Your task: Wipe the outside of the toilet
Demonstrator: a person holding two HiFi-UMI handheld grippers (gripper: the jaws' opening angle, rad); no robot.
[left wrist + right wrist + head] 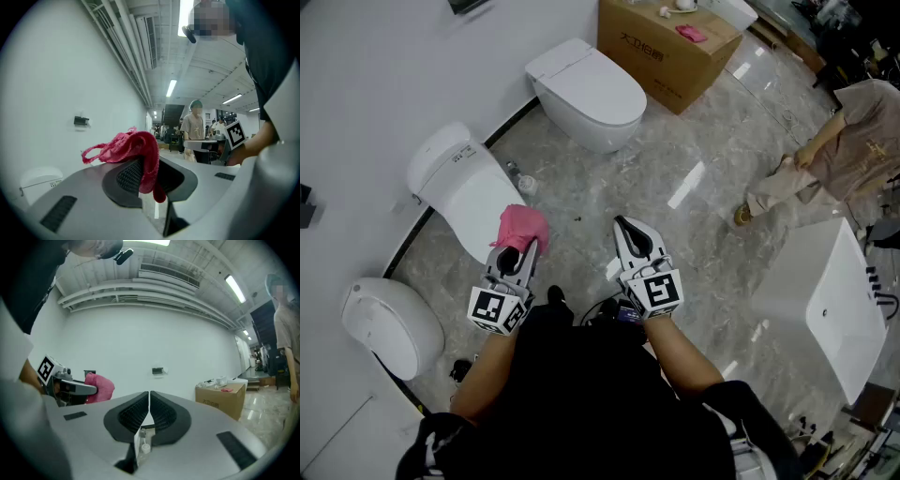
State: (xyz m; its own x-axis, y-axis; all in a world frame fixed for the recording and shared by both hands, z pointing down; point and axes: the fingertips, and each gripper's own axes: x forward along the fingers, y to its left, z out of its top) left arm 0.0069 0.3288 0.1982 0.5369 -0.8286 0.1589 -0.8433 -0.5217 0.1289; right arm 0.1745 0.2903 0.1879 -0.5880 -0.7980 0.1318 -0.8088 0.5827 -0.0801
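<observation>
Three white toilets stand along the left wall: one far, one in the middle, one near. My left gripper is shut on a pink cloth, held in the air just right of the middle toilet's bowl. In the left gripper view the cloth bunches over the jaw tips and a strip hangs down between them. My right gripper hovers over the floor beside it; its jaws are shut with nothing in them. The right gripper view also shows the cloth.
A cardboard box with small items on top stands at the back. A person stands at the right on the marble floor. A white tub lies at the right. A small bottle sits on the floor between the toilets.
</observation>
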